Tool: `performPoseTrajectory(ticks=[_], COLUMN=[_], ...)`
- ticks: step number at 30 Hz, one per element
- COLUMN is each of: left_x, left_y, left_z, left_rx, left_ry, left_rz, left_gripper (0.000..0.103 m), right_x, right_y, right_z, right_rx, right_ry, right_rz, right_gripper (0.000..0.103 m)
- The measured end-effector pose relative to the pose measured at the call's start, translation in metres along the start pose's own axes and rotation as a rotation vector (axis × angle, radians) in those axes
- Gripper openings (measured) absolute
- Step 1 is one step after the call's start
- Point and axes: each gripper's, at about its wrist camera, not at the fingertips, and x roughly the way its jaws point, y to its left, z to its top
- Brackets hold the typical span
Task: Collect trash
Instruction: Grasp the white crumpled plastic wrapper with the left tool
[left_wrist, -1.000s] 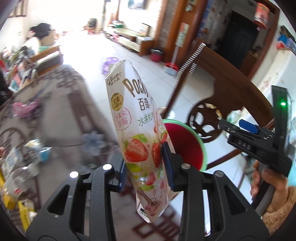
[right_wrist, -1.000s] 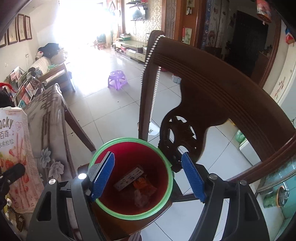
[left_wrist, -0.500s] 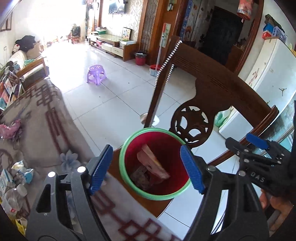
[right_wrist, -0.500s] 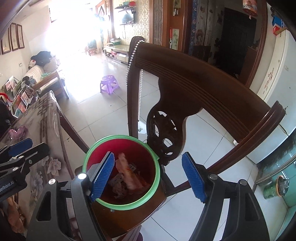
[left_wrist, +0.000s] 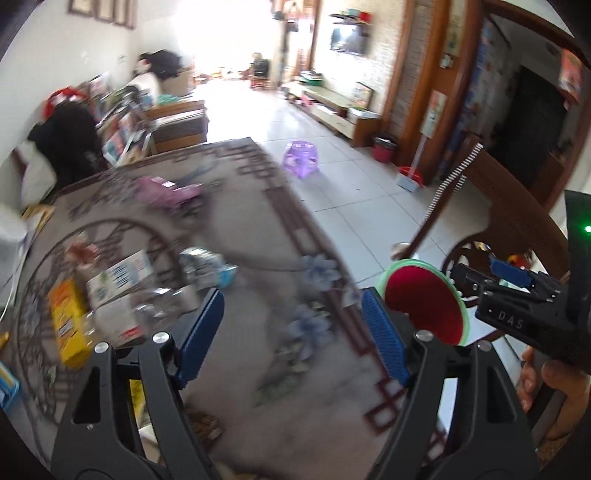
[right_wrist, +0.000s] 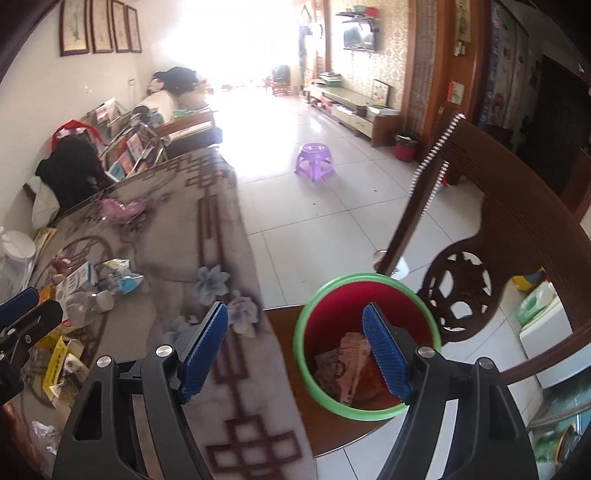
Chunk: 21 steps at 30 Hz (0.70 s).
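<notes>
A red bin with a green rim (right_wrist: 369, 343) stands on a wooden chair seat beside the table; the pink Pocky bag (right_wrist: 352, 356) and other wrappers lie inside it. The bin also shows at the right of the left wrist view (left_wrist: 424, 301). My left gripper (left_wrist: 291, 336) is open and empty above the patterned tablecloth (left_wrist: 240, 229). My right gripper (right_wrist: 293, 349) is open and empty, over the table edge and the bin. A pile of trash lies on the table's left: a yellow box (left_wrist: 68, 325), a white and blue carton (left_wrist: 118, 275), a crumpled blue wrapper (right_wrist: 122, 277), a clear bottle (right_wrist: 83, 304).
A carved wooden chair back (right_wrist: 491, 236) rises behind the bin. A pink wrapper (right_wrist: 122, 208) lies far on the table. A white tub (right_wrist: 16, 249) stands at the table's left edge. A purple stool (right_wrist: 314, 160) stands on the tiled floor.
My left gripper opened and the Pocky bag dropped into the bin. The left gripper has since swung left over the table. The right gripper also turned left.
</notes>
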Motion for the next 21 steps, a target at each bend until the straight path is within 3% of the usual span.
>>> performPoseTrajectory(ticks=[8,14,18,21], left_x=[-0.029,-0.05,-0.058,-0.063], left_y=[0.102,0.163,0.192,0.205], left_z=[-0.028,-0.06,-0.09,-0.114], left_rx=[-0.155,-0.162,-0.071,0.001], left_ry=[0.007,0.028,0.094,0.158], left_rz=[0.114,0.143,0.111,-0.008], left_gripper=[0.074,0.078,0.079,0.079], right_x=[0.005,0.008,0.011,0.008], right_y=[0.098,0.154,0.188,0.207], right_z=[-0.015,-0.031,-0.046,-0.053], right_rx=[-0.122,-0.14,-0.145,-0.151], right_ry=[0.047,0.108,0.155,0.16], right_rz=[0.092,0.158,0.182,0.186], right_gripper=[0.072,0.072,0.072,0.072])
